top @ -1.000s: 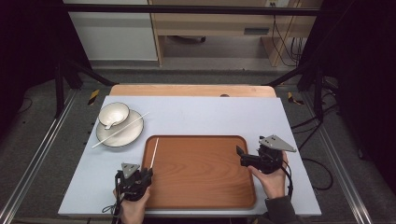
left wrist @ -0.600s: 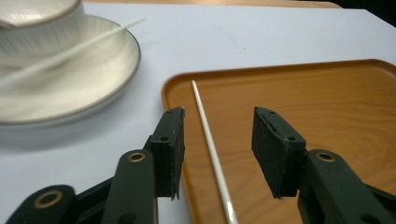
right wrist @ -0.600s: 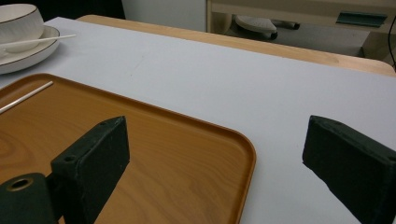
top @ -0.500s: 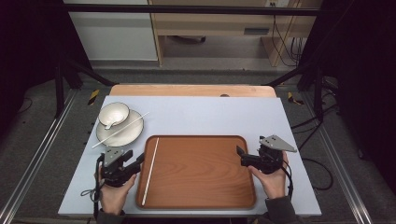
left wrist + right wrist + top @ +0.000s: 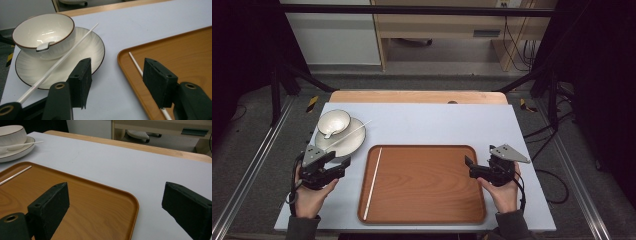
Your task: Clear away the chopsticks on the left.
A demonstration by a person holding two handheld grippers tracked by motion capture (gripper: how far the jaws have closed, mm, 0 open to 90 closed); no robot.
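A pale grey-white worktop (image 5: 437, 120) fills the middle of the high view, with a strip of bare light wood (image 5: 417, 96) along its far edge. Around it the room is dim — dark floor, black frame posts at both sides, a white panel and a light wooden bench behind, cables trailing at the far right.

A brown wooden tray (image 5: 427, 185) lies on the near half of the worktop. One white chopstick (image 5: 373, 182) lies inside it along its left side, running near to far. Just beyond the tray's far-left corner sits a white plate (image 5: 347, 142) carrying a white bowl (image 5: 333, 121) with a spoon (image 5: 43, 46) in it; a second chopstick (image 5: 349, 133) rests slantwise across the plate, touching the bowl's side.

The left gripper (image 5: 343, 164) is held just left of the tray, near the plate's edge, jaws spread apart and empty. The right gripper (image 5: 470, 166) hovers at the tray's right edge — its jaws also wide apart, holding nothing.
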